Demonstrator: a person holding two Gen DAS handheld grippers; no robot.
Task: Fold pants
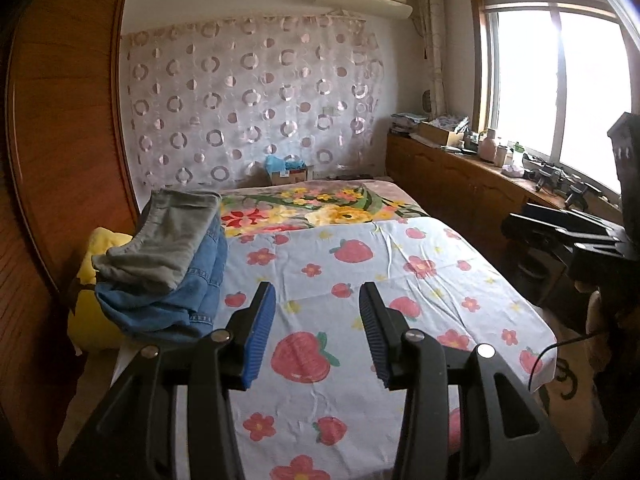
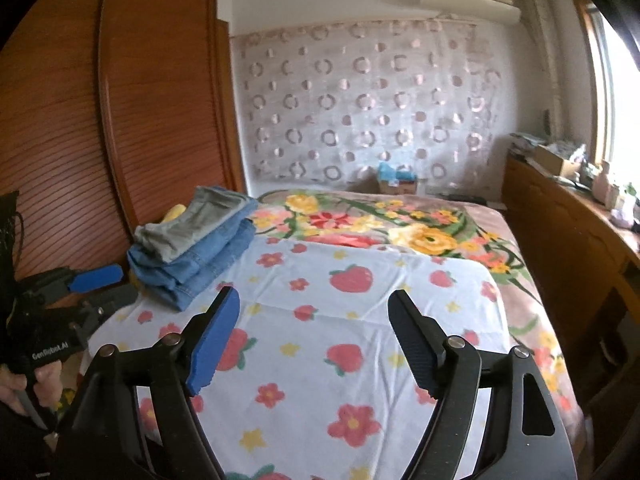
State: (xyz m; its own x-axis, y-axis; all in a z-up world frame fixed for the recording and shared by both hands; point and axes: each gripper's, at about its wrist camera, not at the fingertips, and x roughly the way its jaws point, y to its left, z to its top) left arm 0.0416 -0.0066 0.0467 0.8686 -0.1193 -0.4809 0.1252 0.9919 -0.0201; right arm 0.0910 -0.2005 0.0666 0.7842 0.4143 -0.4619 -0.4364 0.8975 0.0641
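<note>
Folded pants are stacked at the left edge of the bed: grey-green pants (image 1: 168, 236) (image 2: 192, 224) lie on top of blue jeans (image 1: 180, 296) (image 2: 200, 268). My left gripper (image 1: 318, 292) hangs open over the strawberry sheet, right of the stack, with nothing between its blue pads. It also shows at the left edge of the right wrist view, as the left gripper (image 2: 102, 284) with a hand below it. My right gripper (image 2: 314, 300) stands open and empty above the sheet (image 2: 360, 320), and appears as the right gripper (image 1: 560, 228) at the right of the left wrist view.
A wooden wardrobe (image 2: 120, 120) stands close on the left. A yellow pillow (image 1: 92, 312) lies under the stack. A floral blanket (image 1: 320, 204) covers the far bed. A cluttered wooden cabinet (image 1: 460, 172) runs under the window (image 1: 560, 88).
</note>
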